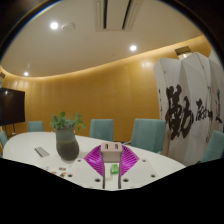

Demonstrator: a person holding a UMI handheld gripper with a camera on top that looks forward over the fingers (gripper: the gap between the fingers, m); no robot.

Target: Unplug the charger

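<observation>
the gripper (111,163) squeezed a small charger (112,151) between its pink pads, above the white table (30,150), right of the plant vase (67,142).

Smooth, glossy white bench (30,148) catching ceiling light; warm wood-look wall panelling (110,95); matt teal cloth chairs (148,133); shiny magenta pads (97,158) on the tool (111,162).

The gripper (111,163) points level across the room, its two fingers showing low in the view with their magenta pads (97,160) angled inward (forming a V). They seem to be closed on a small white object, though the contact is hard to make out
</observation>
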